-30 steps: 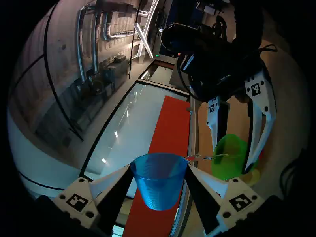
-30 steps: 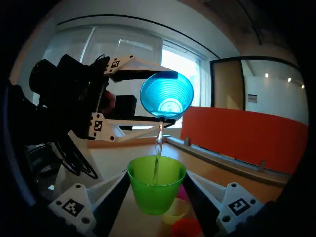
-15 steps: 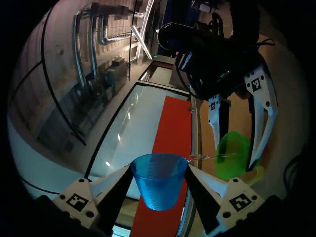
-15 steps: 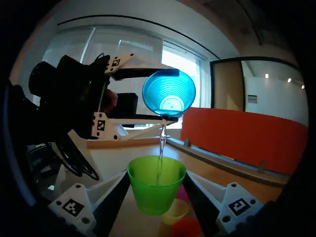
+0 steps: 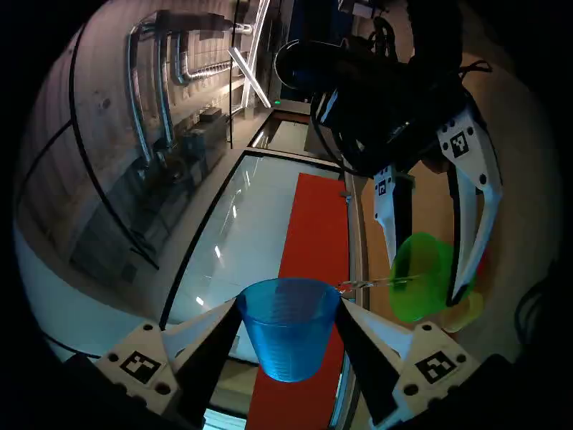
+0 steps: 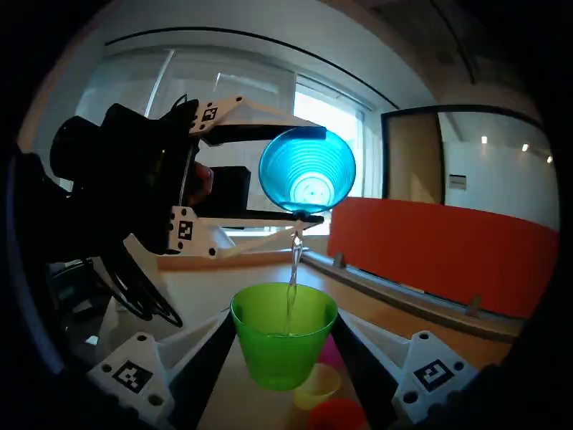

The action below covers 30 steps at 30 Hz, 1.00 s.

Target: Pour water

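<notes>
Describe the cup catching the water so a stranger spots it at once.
Find the wooden table beside the orange partition. Above it, the right gripper clamps an upright green cup. It alone takes the thin stream from the tilted blue cup; the yellow cup and red cup stand unheld.

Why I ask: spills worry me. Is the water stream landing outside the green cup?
No, in the right gripper view the stream from the tilted blue cup falls inside the rim of the green cup.
</notes>
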Available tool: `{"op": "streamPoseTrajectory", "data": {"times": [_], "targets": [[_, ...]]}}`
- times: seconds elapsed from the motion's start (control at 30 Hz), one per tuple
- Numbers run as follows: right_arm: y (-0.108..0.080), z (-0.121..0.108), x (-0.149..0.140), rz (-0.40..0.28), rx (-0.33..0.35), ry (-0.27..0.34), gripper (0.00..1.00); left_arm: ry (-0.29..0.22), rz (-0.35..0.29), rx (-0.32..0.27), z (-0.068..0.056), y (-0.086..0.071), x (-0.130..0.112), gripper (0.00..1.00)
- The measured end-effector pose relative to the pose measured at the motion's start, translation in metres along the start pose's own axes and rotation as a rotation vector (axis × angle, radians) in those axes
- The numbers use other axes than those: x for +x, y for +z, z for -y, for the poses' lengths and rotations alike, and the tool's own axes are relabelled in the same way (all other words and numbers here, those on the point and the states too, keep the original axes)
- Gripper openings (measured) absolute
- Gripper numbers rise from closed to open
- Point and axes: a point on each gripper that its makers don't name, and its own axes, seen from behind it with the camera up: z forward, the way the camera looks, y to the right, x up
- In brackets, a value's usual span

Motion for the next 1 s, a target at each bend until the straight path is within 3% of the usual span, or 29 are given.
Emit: {"op": "streamPoseTrajectory", "data": {"times": [1.0], "targets": [[-0.0005,-0.0022,0.0031,-0.005,-0.007,-0.002,0.91,0.120,-0.003,-0.003,0.0016,0.0058,0.0001,0.88]]}}
